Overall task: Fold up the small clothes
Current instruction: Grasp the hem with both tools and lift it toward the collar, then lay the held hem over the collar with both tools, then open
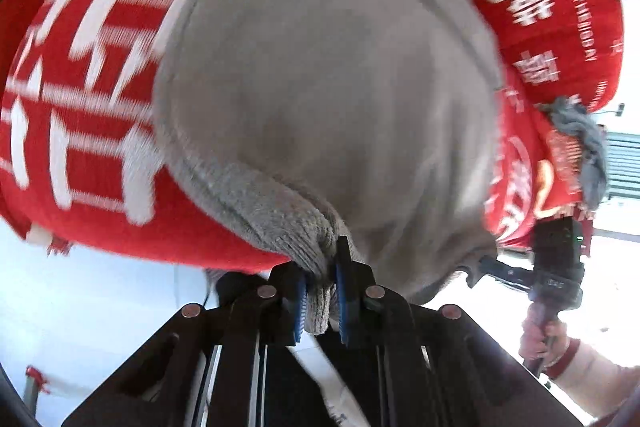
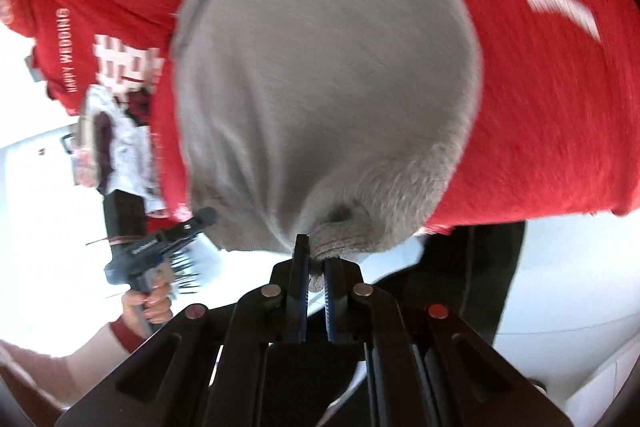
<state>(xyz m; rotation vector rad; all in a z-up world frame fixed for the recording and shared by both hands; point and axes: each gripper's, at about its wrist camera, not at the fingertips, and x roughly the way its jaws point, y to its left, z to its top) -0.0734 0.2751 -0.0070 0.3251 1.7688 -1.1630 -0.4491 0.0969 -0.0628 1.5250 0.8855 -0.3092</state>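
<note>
Two grippers grip grey garment (image 1: pixel 320 75) over red printed cloth (image 1: pixel 88 107): left gripper (image 1: pixel 320 301) clamped on ribbed hem, right gripper (image 2: pixel 316 291) clamped on opposite ribbed corner

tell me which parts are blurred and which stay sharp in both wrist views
Left wrist view: the white print on the red cloth smears at left, the grey garment is soft, the left gripper stays sharp. Right wrist view: the same garment and cloth are smeared, the right gripper crisp. Both bow at the edges.
</note>
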